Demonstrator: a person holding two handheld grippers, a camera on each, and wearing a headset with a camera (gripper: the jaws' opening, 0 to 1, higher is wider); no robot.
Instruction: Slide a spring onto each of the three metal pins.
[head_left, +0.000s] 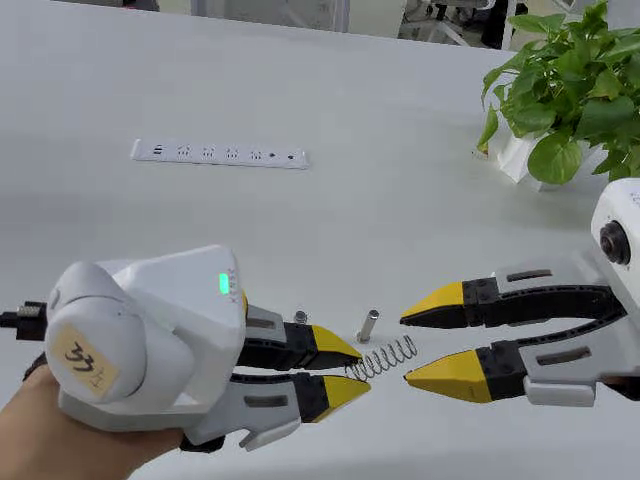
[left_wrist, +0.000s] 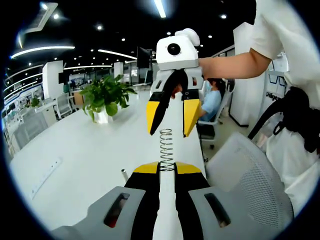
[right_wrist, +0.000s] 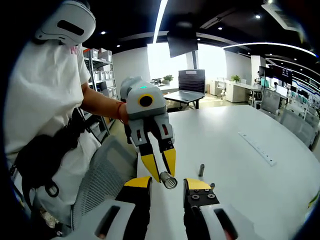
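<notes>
The white table (head_left: 400, 200) runs broad and bare ahead of both tools, with a potted plant (head_left: 565, 85) far off beyond my right gripper (head_left: 404, 349) and a power strip (head_left: 220, 153) well beyond my left gripper (head_left: 360, 368). The two tools face each other tip to tip. The left one has its jaws drawn nearly together, pinching one end of the spring (head_left: 385, 357), which sticks straight out from its tips toward the other tool. The right one stands wide open, its yellow tips on either side of the spring's free end. I cannot tell whether either tip touches the coil. One upright metal pin (head_left: 368, 325) stands just behind the spring, between the two sets of tips. A second pin (head_left: 300, 317) peeks out behind the left gripper's upper jaw, and both look bare. I judge this as a handover or a steadying grip before the first threading. To do it well, I would close the right jaws lightly on the last few coils only, so the bore stays round and open. Then I would tip the spring upright over the nearer pin, line its axis with the pin's, and lower it without side load, since a thin spring will bow and flick away.
</notes>
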